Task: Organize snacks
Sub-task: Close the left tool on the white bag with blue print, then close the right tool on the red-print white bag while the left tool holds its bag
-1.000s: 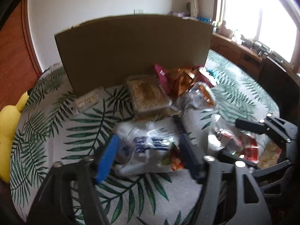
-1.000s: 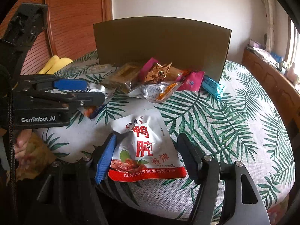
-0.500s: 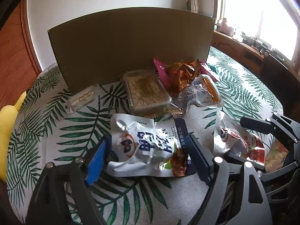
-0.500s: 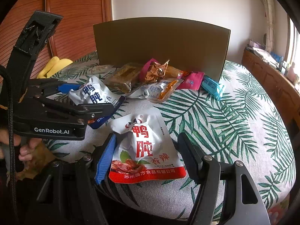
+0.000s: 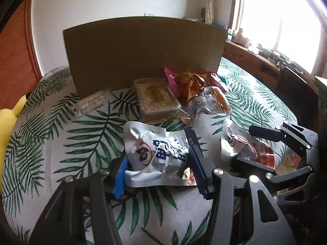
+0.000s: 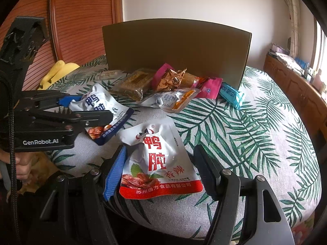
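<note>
Since a second ago the left tool [image 5: 158,170] has drawn its fingers in around the blue-and-white pouch [image 5: 157,153]: they stood wide of it before, and now the blue pad and the dark finger press against its two sides, so I judge it pinched, the foil crumpled between them. That pouch has also come nearer and to the left, away from the heap of snacks, and in the right wrist view its far end appears to be lifted off the cloth. The right tool [image 6: 161,169] has hardly shifted; its fingers stand spread on either side of the red-and-white pouch [image 6: 161,163], which lies flat on the near edge of the bench [image 6: 255,143], touching neither finger as far as I can tell. Holding one pouch while straddling its twin looks like a way to gather the two matching packs together. On the far side, the clear tray of biscuits [image 5: 157,100], the gold wrapper [image 5: 192,83], the pink packet [image 6: 210,85], the teal packet [image 6: 232,96] and the small white bar [image 5: 90,102] lie bunched just before the upright cardboard sheet [image 5: 143,51], which seems to serve as a backstop so that nothing slides off the far edge. A yellow plush toy [image 6: 57,71] sits at the left rim.
</note>
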Demonstrator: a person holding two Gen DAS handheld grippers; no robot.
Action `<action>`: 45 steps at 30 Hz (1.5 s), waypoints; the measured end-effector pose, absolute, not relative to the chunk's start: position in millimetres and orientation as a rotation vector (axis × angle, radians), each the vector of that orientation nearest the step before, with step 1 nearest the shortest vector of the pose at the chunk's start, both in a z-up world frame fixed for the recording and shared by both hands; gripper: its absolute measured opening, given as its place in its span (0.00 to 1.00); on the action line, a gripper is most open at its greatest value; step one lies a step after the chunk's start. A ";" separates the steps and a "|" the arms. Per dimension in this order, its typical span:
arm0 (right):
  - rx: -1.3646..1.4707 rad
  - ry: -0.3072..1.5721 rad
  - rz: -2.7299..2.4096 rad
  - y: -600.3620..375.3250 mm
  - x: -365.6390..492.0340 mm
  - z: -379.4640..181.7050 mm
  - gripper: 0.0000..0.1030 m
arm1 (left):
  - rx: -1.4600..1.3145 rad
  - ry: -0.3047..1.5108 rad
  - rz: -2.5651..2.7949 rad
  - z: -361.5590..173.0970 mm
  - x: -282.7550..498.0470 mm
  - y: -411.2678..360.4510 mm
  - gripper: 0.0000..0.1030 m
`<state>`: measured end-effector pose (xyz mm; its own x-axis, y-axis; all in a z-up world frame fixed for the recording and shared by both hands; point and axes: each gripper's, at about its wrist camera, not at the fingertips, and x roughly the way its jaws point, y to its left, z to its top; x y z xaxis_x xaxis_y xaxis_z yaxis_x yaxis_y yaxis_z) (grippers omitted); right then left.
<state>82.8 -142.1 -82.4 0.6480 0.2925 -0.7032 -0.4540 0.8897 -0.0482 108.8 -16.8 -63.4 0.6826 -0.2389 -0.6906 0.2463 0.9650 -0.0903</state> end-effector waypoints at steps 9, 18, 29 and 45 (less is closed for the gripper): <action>-0.240 0.766 0.440 -141.0 84.8 -80.7 0.61 | -0.026 0.713 -0.263 -45.6 96.7 -6.6 0.52; -0.206 0.762 0.460 -145.9 85.7 -75.2 0.56 | -0.018 0.674 -0.268 -34.8 88.0 -9.6 0.52; -0.150 0.742 0.449 -160.2 86.8 -68.2 0.56 | -0.036 0.677 -0.273 -35.2 88.0 -10.5 0.52; -0.229 0.733 0.387 -161.2 93.3 -69.1 0.45 | -0.045 0.671 -0.276 -32.0 86.9 -8.5 0.52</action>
<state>93.3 -161.2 -69.1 0.6772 0.2625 -0.6874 -0.4199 0.9050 -0.0681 86.9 -8.5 -32.0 0.7482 -0.2670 -0.6074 0.2380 0.9625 -0.1300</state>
